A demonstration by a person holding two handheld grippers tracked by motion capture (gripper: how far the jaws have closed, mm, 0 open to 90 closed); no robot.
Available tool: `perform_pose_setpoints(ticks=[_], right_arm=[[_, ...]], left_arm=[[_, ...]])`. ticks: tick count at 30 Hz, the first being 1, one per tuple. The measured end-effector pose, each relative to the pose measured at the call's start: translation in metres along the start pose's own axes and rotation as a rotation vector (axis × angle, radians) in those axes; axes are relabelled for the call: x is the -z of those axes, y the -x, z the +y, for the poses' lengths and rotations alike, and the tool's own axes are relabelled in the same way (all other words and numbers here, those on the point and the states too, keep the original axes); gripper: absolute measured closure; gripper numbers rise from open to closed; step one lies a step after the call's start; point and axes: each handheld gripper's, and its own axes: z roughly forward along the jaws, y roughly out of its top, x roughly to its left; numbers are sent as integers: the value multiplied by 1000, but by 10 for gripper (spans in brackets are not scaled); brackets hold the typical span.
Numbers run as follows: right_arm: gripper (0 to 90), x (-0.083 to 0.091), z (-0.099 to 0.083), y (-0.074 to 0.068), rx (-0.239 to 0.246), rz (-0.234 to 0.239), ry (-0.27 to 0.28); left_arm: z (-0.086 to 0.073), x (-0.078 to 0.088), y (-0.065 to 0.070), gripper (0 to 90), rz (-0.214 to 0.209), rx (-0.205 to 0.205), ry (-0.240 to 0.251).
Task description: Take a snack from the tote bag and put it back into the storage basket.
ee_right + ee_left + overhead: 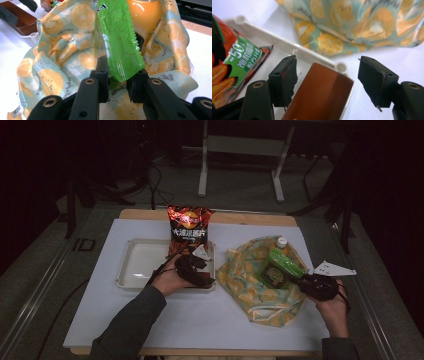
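A fruit-print cloth bag (250, 285) (50, 75) lies open on the white mat. In its mouth are a green snack packet (285, 264) (120, 40) and an orange juice bottle (282, 241) (143, 17). My right gripper (300, 279) (118, 85) is shut on the packet's lower corner. My left gripper (205, 277) (327, 62) hovers over the right end of the white tray (135, 265) (282, 43). Its jaws stand wide, with a brown box (322, 95) lying between them. The right pad is clear of the box.
A red chip bag (189, 227) stands at the tray's back edge. In the left gripper view a packet with orange and green print (234, 67) lies in the tray at the left. The cloth bag (352, 25) lies just beyond the tray's corner.
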Motion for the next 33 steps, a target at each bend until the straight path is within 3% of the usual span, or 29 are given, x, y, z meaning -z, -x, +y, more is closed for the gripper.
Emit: perform_pose_setpoints(ticks=[16,19,23,26,33], right_arm=[[738,0,0,0,1,-1,-2],[738,0,0,0,1,-1,-1],[738,0,0,0,2,-1,-1],[739,0,1,-1,3,-1,0],[740,0,1,-2,6,0,1]], left_arm=[[-3,2,16,386,22,57,117],[-3,1,23,391,28,44,126],[-6,1,29,393,21,39,162],[-10,-2,32,385,-2,61,177],[-21,-3,36,375,-3,81,223]])
